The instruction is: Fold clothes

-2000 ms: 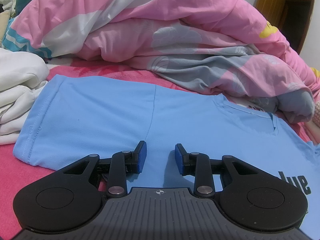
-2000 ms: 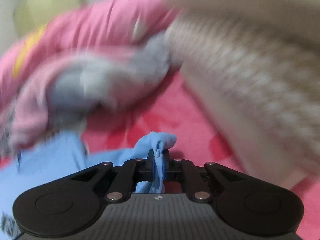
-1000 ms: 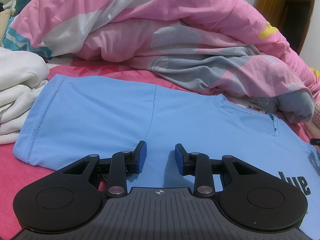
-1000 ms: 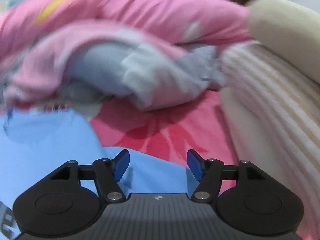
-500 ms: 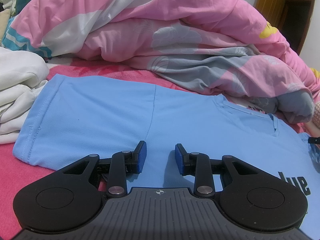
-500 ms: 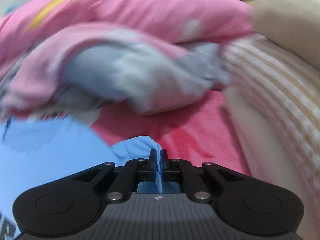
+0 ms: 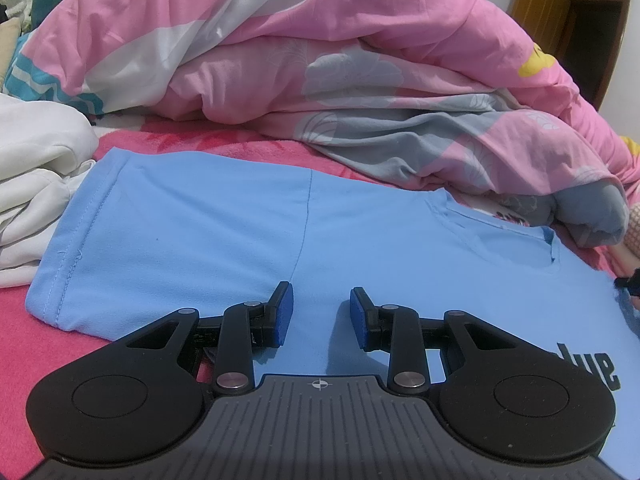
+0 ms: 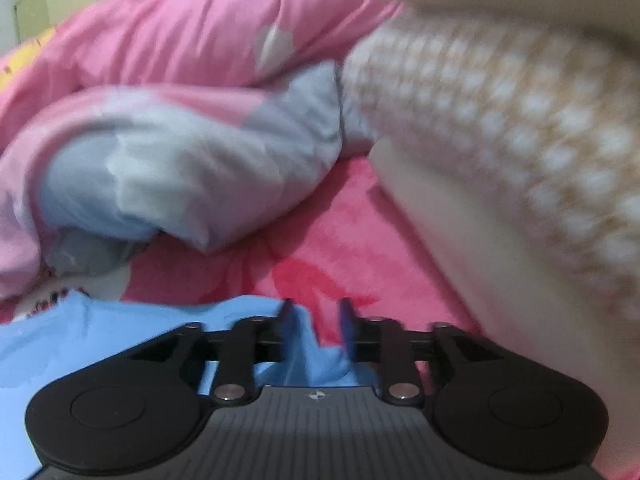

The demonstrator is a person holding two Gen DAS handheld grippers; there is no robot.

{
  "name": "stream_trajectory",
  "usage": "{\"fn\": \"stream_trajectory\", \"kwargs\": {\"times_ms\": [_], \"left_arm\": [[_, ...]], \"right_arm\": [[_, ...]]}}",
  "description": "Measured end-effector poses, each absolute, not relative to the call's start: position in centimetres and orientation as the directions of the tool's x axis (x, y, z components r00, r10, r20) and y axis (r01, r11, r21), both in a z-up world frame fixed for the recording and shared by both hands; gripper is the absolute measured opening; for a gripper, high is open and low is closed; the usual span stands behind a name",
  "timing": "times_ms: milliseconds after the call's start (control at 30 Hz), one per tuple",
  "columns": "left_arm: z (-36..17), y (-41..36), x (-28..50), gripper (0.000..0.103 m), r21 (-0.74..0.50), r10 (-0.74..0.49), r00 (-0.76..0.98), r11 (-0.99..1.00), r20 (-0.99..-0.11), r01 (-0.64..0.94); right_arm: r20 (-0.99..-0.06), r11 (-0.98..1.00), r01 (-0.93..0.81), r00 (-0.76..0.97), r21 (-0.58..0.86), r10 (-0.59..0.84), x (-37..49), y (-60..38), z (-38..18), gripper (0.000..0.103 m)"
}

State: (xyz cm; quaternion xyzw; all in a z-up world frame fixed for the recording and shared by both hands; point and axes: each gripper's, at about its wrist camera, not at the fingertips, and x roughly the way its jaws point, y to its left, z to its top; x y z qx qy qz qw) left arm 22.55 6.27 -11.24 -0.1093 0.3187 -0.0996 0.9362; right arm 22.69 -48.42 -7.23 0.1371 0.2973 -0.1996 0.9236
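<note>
- The light blue short-sleeved cotton T-shirt with dark lettering (image 7: 224, 240) lies spread flat on the pink-red fleece bed sheet (image 7: 16, 344), one sleeve towards the white heap and the collar towards the quilt; no fold shows in the part that the left camera sees
- The left black two-finger gripper with blue pads (image 7: 321, 312) rests low over the sleeve seam, its jaws apart with nothing between them
- The right black two-finger gripper (image 8: 314, 322) sits at the far sleeve edge, its jaws a little apart with a bunch of blue cloth standing between them; the view is blurred, so whether the pads press on that cloth I cannot tell
- My judgement of the step: the right side is working the far sleeve, either taking it up or letting it go; the scene fits both
- To do it well: take the hem and not a loose bunch, so that both layers travel together; keep the cloth low over the sheet so it does not drag the body askew; lay any crease parallel to the side seam; let the left gripper pin the near side while the right moves
- Counted: one blue T-shirt; two grippers; one pink, white and grey floral quilt (image 7: 320, 80); one heap of white cloth (image 7: 36, 176), pieces within it not tellable; one cream and tan patterned cushion-like thing (image 8: 520, 120), blurred
</note>
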Motion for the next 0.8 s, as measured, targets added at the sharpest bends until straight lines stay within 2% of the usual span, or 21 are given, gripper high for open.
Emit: {"fn": "stream_trajectory", "kwargs": {"times_ms": [100,167,400,500,567,633,700,733,767,800], "left_arm": [[-11.2,6.2,22.5,0.031,-0.267,-0.256,0.777,0.956,-0.575,0.117],[-11.2,6.2,22.5,0.031,-0.267,-0.255,0.777,0.957,-0.575,0.117],[-10.4,6.5,22.0,0.032,-0.269,-0.231,0.797,0.959,-0.558,0.09],[-8.6,5.7,20.7,0.037,-0.203,-0.159,0.835,0.977,-0.527,0.058],[-7.0,4.5,19.7,0.04,-0.188,-0.175,0.847,0.978,-0.502,0.091],[-5.7,2.4,19.0,0.047,-0.155,-0.216,0.841,0.975,-0.495,0.159],[-5.0,-0.2,18.5,0.05,-0.122,-0.262,0.823,0.965,-0.503,0.232],[-5.0,-1.6,18.5,0.05,-0.119,-0.287,0.806,0.957,-0.518,0.264],[-5.0,-3.0,18.5,0.051,-0.118,-0.312,0.787,0.948,-0.533,0.296],[-5.2,-4.1,18.6,0.05,-0.128,-0.335,0.764,0.939,-0.551,0.319]], "right_arm": [[-0.57,0.879,0.446,0.771,0.167,-0.283,19.5,-48.0,-5.7,0.051],[-0.573,0.868,0.455,0.773,0.201,-0.273,16.8,-47.8,-5.1,0.06],[-0.622,0.78,0.487,0.765,0.393,-0.165,9.6,-49.2,-6.5,0.062],[-0.631,0.725,0.505,0.766,0.468,-0.126,8.1,-50.5,-7.8,0.061],[-0.617,0.696,0.502,0.779,0.514,-0.106,8.2,-51.4,-8.4,0.061],[-0.597,0.676,0.492,0.796,0.548,-0.095,8.3,-52.1,-8.9,0.061],[-0.571,0.701,0.467,0.814,0.539,-0.105,8.7,-51.9,-8.7,0.056],[-0.556,0.719,0.453,0.824,0.527,-0.111,8.9,-51.6,-8.6,0.043],[-0.541,0.737,0.439,0.832,0.515,-0.118,9.2,-51.4,-8.4,0.019],[-0.526,0.754,0.425,0.841,0.502,-0.124,9.4,-51.2,-8.2,0.007]]}}
